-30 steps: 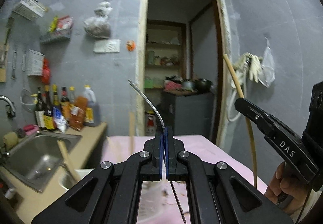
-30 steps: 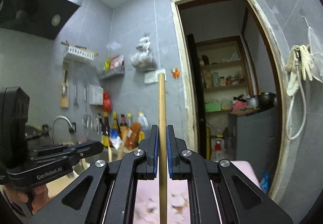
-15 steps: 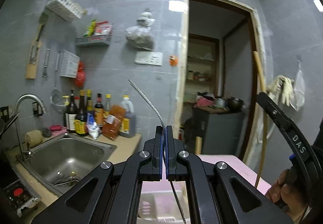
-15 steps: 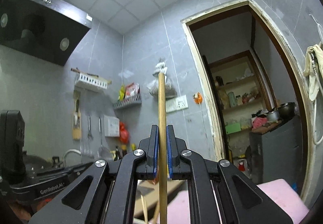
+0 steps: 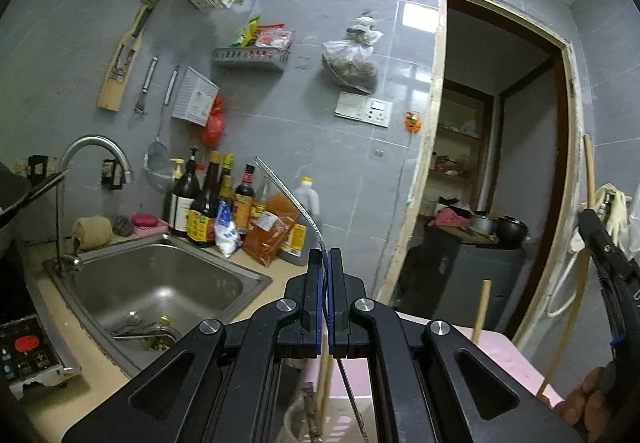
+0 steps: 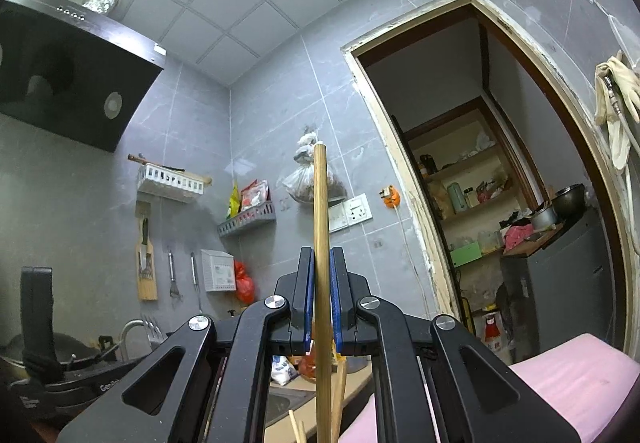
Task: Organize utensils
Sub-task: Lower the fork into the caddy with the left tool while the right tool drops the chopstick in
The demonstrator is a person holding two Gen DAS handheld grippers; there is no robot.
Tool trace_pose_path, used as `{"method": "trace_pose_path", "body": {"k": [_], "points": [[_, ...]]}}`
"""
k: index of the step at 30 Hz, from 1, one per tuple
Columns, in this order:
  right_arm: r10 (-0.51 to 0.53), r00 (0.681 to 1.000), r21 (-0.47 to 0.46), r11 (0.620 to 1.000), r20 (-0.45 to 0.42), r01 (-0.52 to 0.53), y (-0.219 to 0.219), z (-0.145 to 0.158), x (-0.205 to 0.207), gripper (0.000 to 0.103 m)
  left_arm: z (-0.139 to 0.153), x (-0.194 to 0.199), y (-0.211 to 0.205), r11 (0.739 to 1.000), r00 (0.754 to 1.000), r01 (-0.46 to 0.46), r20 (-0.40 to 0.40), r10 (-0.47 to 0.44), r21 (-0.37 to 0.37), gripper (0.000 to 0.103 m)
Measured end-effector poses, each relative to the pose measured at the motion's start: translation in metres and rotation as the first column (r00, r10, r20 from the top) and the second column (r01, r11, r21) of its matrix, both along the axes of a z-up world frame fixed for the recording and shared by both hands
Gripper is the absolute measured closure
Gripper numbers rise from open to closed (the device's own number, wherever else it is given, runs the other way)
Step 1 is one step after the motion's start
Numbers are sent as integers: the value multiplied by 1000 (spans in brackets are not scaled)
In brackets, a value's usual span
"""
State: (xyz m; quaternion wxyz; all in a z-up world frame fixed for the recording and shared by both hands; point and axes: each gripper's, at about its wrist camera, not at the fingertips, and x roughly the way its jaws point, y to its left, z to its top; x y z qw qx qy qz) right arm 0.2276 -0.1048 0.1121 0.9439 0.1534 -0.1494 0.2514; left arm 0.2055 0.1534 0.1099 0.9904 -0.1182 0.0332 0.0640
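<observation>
A thin, shiny metal utensil handle [image 5: 294,203] sticks up and bends toward the left, pinched tight at its lower part. A long, round wooden stick [image 6: 321,263] stands straight up, pinched at its middle. More wooden sticks [image 5: 480,311] poke up near the pink surface [image 5: 504,355].

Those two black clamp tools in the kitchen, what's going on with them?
A person is sorting utensils with a hand-held tool in each hand. The left tool is shut on a thin, curved metal utensil handle, held up beside the sink. The right tool is shut on a wooden stick that points upward. Neither has been put down yet; other wooden sticks stand below the tools.
</observation>
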Motion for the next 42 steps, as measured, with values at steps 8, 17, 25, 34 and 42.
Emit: {"method": "trace_pose_path", "body": {"k": [8,17,25,34,42], "points": [[-10,1000,-8,1000,6,10,10,-9,6,97,-12,4,-6,998,999,-39,9,38,41,103],[-26,1000,-21,999,-16,26,17,-11,13,97,-27,13,-9,999,999,-36,-18,37,32,103],[-42,999,-54,998,-32,41,30,-17,19,97,-33,15,-12,998,999,-35,-30,36,44,103],[-45,997,-98,994,-67,38,34,-27,24,97,-35,13,-17,998,999,-15,-34,17,61,103],[-32,996,-128,992,-88,21,33,-32,24,97,-36,12,-21,998,999,-8,-31,10,67,103]]}}
